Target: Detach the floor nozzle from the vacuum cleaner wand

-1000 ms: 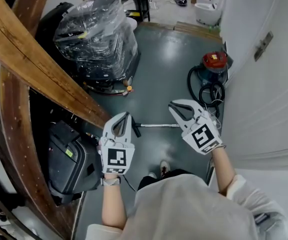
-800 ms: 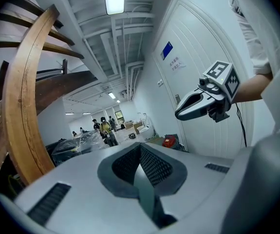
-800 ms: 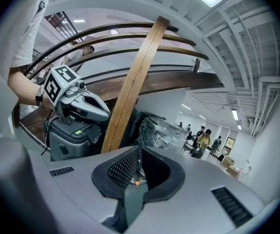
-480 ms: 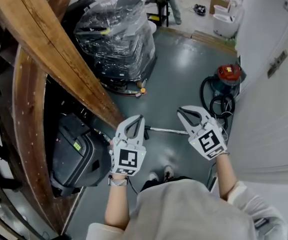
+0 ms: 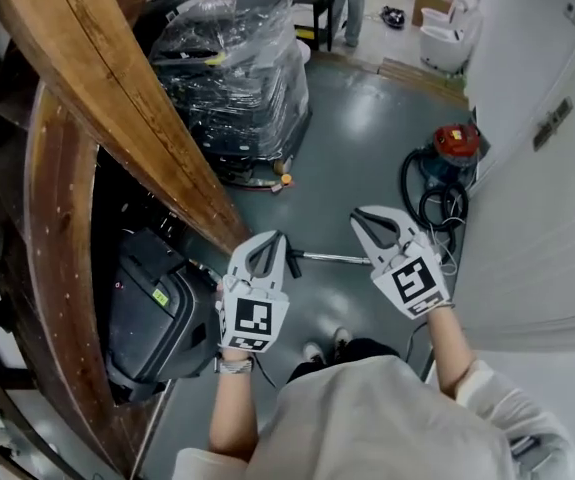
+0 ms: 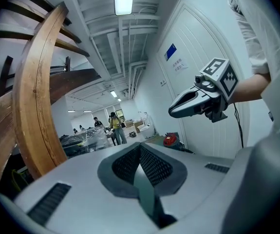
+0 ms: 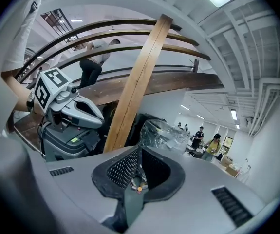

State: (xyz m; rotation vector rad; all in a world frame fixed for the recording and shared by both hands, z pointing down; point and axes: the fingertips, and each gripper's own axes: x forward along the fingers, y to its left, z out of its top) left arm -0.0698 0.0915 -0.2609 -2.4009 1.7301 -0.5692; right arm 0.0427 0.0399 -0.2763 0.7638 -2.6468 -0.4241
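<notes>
Both hands have moved forward: the left gripper (image 5: 274,237) and right gripper (image 5: 358,214) hang closed and empty. The wand (image 5: 332,258) lies on the floor (image 5: 347,118) between them, with what looks like the nozzle (image 5: 293,266) at its left end, so detaching hasn't begun.

Looks along the left gripper (image 6: 140,149), jaws pressed together, nothing between. Catches the right gripper (image 6: 174,112) up at right, against a white door (image 6: 198,48). Takes in a curved wooden beam (image 6: 32,116) at left, a red vacuum cleaner (image 6: 169,140) far off past the door, a person (image 6: 114,126) in yellow beyond.
</notes>
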